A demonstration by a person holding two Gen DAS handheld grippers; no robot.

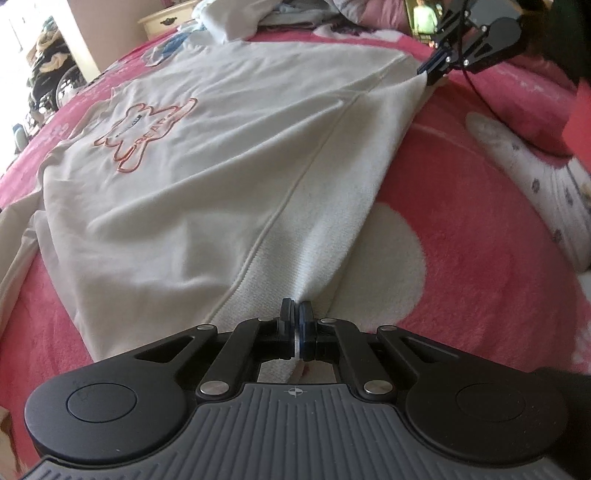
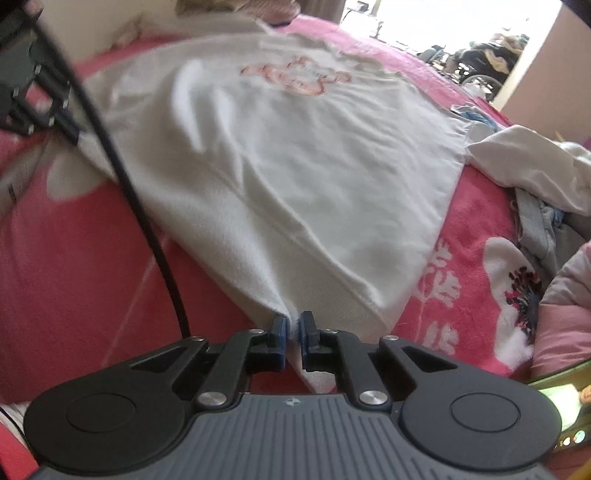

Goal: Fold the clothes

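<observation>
A white sweatshirt (image 1: 207, 177) with a red outlined print (image 1: 144, 129) lies flat on a pink floral blanket (image 1: 461, 229). My left gripper (image 1: 296, 310) is shut on one corner of its ribbed hem. My right gripper (image 2: 293, 321) is shut on the other hem corner, and it also shows in the left wrist view (image 1: 430, 75) at the far end of the hem. The sweatshirt also fills the right wrist view (image 2: 295, 166), where the left gripper (image 2: 72, 131) grips the hem at the far left. The hem runs taut between the two grippers.
A pile of other clothes (image 2: 535, 173) lies at the sweatshirt's far side. A foot in a white patterned sock (image 1: 535, 177) rests on the blanket to the right. A black cable (image 2: 140, 206) crosses the right wrist view. A white nightstand (image 1: 166, 20) stands beyond the bed.
</observation>
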